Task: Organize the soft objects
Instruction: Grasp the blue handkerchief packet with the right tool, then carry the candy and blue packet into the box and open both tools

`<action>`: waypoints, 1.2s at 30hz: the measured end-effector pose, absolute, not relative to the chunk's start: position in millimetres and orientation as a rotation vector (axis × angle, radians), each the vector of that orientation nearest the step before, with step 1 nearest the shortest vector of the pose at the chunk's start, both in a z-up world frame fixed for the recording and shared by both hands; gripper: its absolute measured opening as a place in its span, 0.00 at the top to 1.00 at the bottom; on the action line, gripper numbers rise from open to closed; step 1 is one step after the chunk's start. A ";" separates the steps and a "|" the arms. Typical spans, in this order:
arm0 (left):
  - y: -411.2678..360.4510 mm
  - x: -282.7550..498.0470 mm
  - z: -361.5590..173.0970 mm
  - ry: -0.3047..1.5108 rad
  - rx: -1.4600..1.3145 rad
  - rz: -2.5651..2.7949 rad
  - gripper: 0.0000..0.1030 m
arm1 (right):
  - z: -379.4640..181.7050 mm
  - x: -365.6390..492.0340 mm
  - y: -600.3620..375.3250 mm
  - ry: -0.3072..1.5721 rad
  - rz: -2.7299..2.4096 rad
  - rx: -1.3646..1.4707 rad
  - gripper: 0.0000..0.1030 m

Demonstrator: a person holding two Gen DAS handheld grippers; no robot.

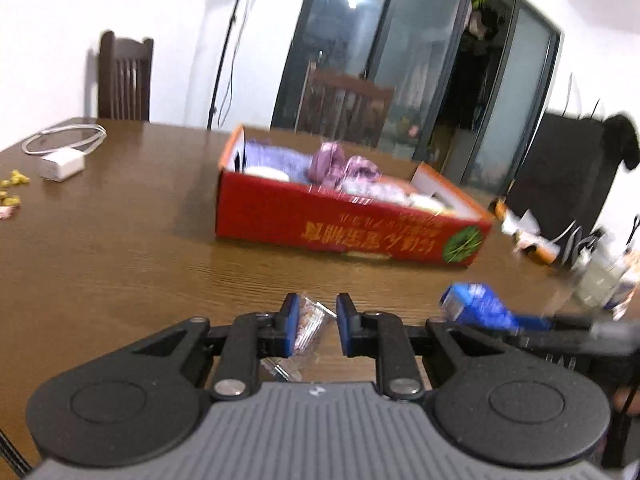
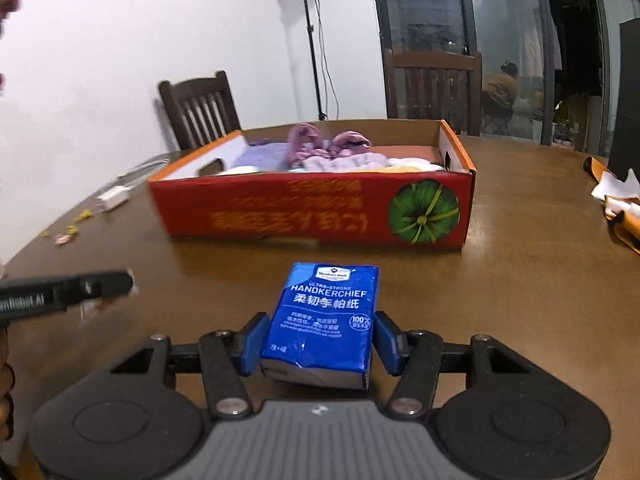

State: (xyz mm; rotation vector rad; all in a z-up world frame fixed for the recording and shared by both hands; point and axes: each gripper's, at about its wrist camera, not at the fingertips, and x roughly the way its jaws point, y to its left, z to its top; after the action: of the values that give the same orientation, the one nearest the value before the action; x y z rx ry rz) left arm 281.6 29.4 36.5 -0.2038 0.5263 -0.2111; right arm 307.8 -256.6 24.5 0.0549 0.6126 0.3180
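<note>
your left gripper (image 1: 318, 330) sits low over the wooden table (image 1: 120, 240), its jaws nearly together with a clear crinkly wrapper (image 1: 306, 326) between them, pressed at the left pad. further left lie a white charger (image 1: 62, 166) with its cable and some small yellow bits (image 1: 14, 179). ahead stands the red cardboard box (image 1: 344, 228), with purple and pale cloths (image 1: 340, 166) already inside. your right gripper (image 2: 318, 344) is clamped on a blue handkerchief tissue pack (image 2: 326, 320), held above the table just before the box's near wall, which stands in the way. orange-and-white clutter (image 2: 620, 210) lies far right.
</note>
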 end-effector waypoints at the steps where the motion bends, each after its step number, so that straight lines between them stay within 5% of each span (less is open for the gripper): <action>1: 32.1 269.2 41.7 0.509 -0.222 -0.215 0.80 | 26.7 296.0 -256.7 0.608 0.330 0.063 0.46; 19: 23.0 212.3 76.0 0.399 -0.170 -0.249 0.80 | 71.5 205.3 -244.9 0.499 0.437 0.042 0.46; 36: 38.0 381.7 120.4 0.355 -0.123 -0.237 0.80 | 130.8 360.5 -211.2 0.454 0.519 -0.001 0.46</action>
State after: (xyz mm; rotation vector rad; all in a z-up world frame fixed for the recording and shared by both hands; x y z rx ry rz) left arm 381.7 38.0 120.4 -0.1226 0.3550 -0.2369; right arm 360.5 -211.2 130.8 -0.0013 0.4540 0.5186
